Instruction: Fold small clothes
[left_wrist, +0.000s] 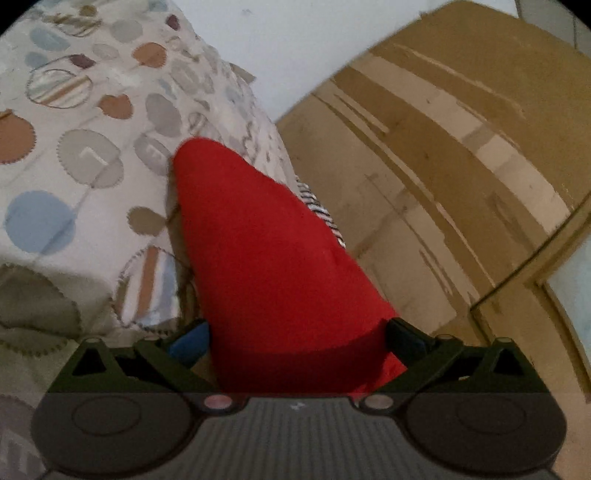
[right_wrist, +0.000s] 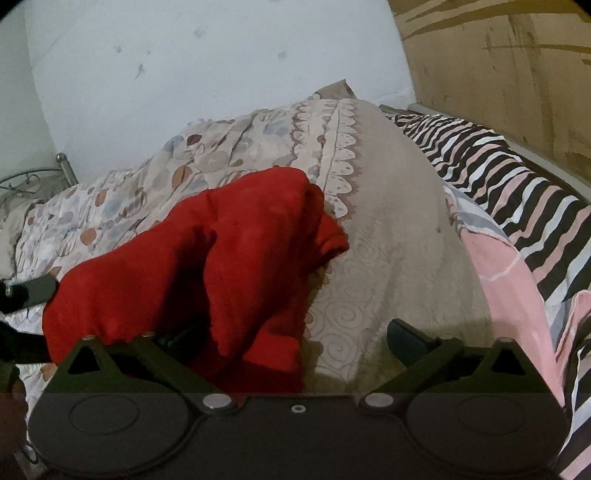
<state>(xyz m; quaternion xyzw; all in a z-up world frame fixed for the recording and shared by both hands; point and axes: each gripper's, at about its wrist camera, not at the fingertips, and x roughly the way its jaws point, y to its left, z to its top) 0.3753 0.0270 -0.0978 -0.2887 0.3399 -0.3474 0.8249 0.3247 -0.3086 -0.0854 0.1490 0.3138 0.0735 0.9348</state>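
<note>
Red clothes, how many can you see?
1. The red cloth hangs between the left hand-held gripper fingers, and bunches by the right hand-held gripper over the bed. More may be hidden.

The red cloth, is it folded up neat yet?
Not yet. The red cloth hangs bunched and rumpled above the bed cover, draped between the left gripper fingers.

Red cloth (right_wrist: 207, 258) fills the right gripper (right_wrist: 291, 336) mouth from nine to twelve o'clock; bare beige blanket (right_wrist: 391, 229) lies open at one. Striped bedding (right_wrist: 517, 192) banks up at three. For the left gripper (left_wrist: 297, 334), the cardboard panel (left_wrist: 443, 166) walls two o'clock.
</note>
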